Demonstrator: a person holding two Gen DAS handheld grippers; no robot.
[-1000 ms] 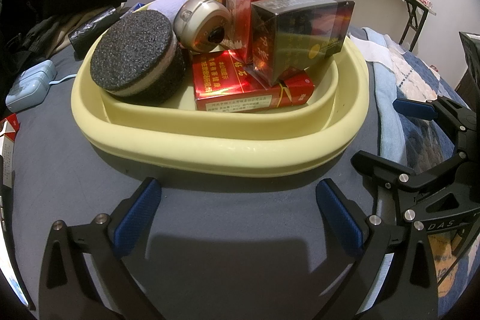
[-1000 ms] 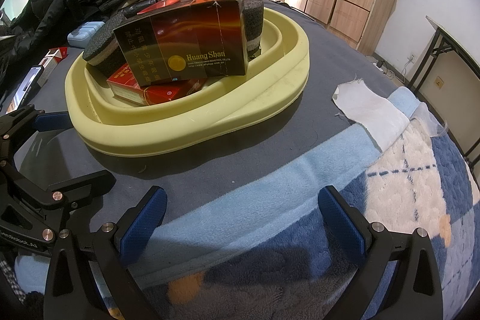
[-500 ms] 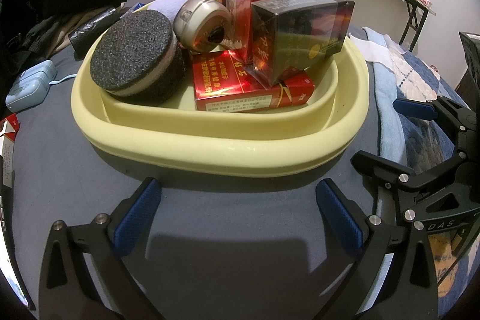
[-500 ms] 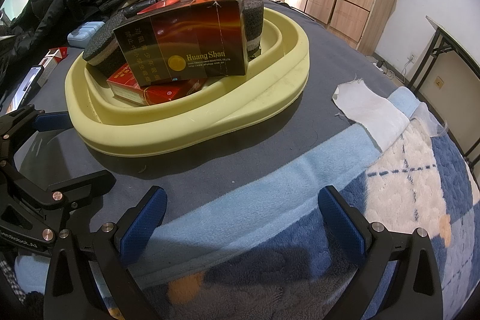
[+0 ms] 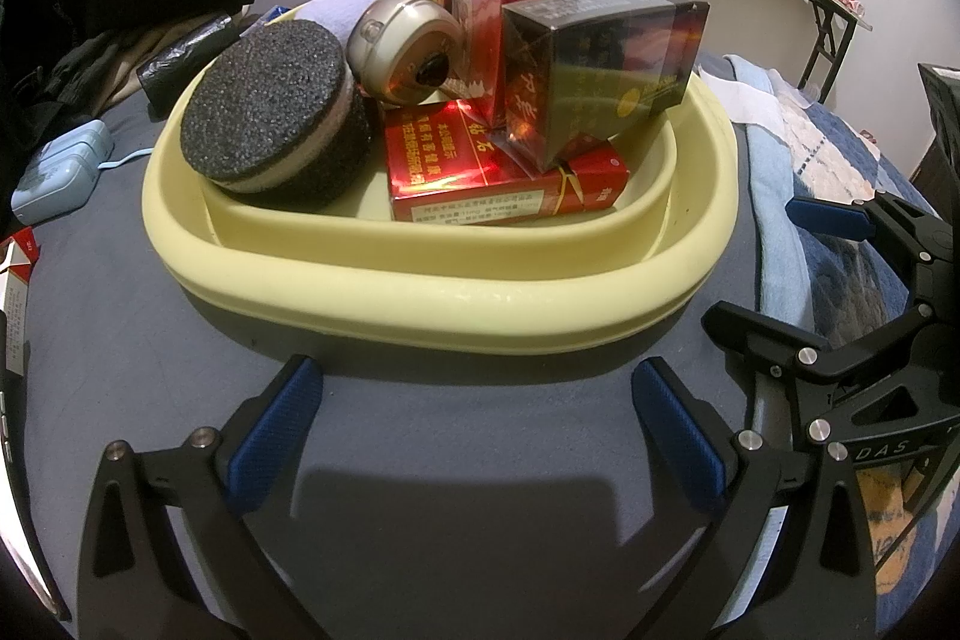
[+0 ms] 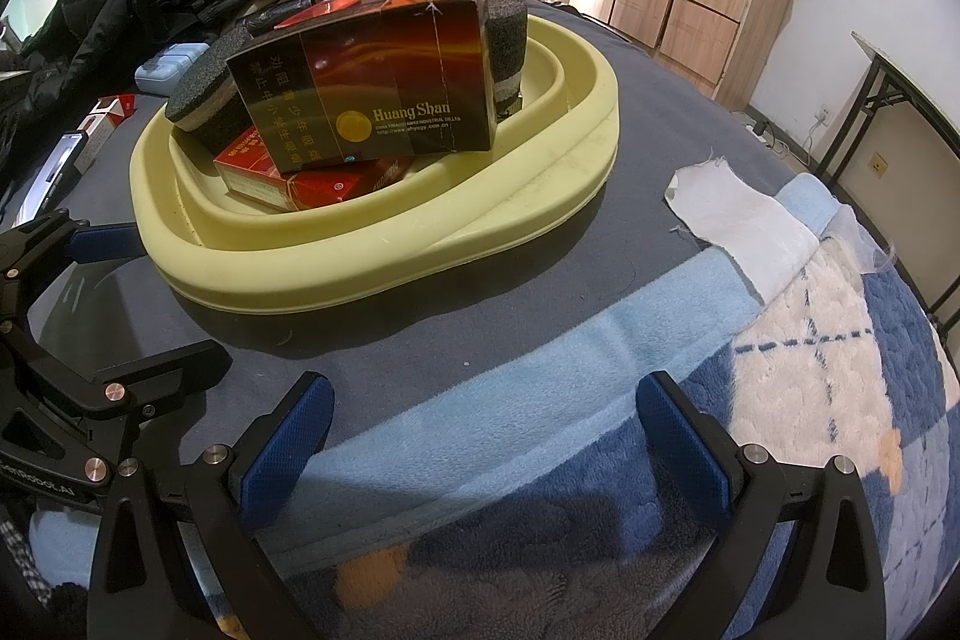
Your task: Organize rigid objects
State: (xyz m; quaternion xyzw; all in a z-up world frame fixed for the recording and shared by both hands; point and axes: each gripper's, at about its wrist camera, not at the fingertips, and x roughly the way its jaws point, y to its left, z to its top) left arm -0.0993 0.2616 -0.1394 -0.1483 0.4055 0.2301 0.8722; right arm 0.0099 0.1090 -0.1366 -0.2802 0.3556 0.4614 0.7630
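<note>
Nothing moved, both hand-held grippers [image 5: 477, 415] [image 6: 480, 421] wide, empty, dark carton [image 6: 372, 94] lying crosswise atop basin [image 6: 384, 274]

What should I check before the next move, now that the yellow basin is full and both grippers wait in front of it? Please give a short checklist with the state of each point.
1. Left gripper open and holding nothing: ok.
2. Right gripper open and holding nothing: ok.
3. Yellow basin flat on the grey cover, near rim free of both grippers: ok.
4. Dark Huang Shan box stable: not ok; it lies tilted on the red carton.
5. Round black sponge seated: cannot tell; it leans on the basin wall.
6. Items left outside the basin: not ok; a light blue case lies beside it.
</note>
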